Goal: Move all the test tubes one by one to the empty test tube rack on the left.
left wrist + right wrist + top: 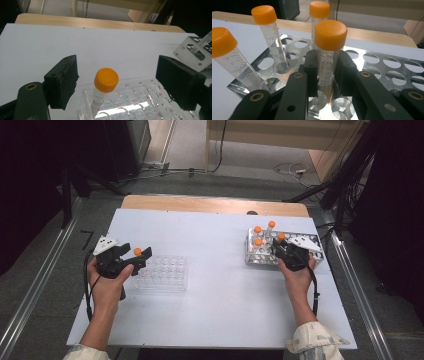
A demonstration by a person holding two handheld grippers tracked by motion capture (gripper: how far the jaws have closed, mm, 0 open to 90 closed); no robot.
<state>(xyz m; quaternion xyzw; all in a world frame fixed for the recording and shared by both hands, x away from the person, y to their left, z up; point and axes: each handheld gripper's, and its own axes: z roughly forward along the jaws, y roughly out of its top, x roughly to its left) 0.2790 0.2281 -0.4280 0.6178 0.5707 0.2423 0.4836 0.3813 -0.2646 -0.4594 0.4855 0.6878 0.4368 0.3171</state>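
I hold the left gripper [136, 257] over the near-left end of the clear plastic rack [162, 273] on the white table [215, 290]. Its jaws stand spread wide. In the left gripper view, a small orange-capped vial [104, 86] stands upright in a corner well of that rack, between the two jaws and touching neither. Red well labels are printed along the rack's rows; I can make out a few, the rest are too faint to read.

My right gripper [279, 248] sits at the near edge of the metal tube rack [260, 256] on the right side of the table. In the right gripper view its jaws are pressed against a graduated tube [327, 53] with an orange cap, pinching it on both sides below the cap. That tube stands upright, its lower end in a rack hole.

Three more orange-capped tubes stand in the same metal rack. One leans at the left edge [233, 63], another leans behind it [270, 33], and a third stands upright at the back [318, 17], partly hidden by the gripped one. Most holes of the metal rack are open.

Both my hands grip the tools from the near side; the left hand [107, 287] and right hand [297, 277] are well apart. A wooden strip [215, 204] shows along the table's far edge.
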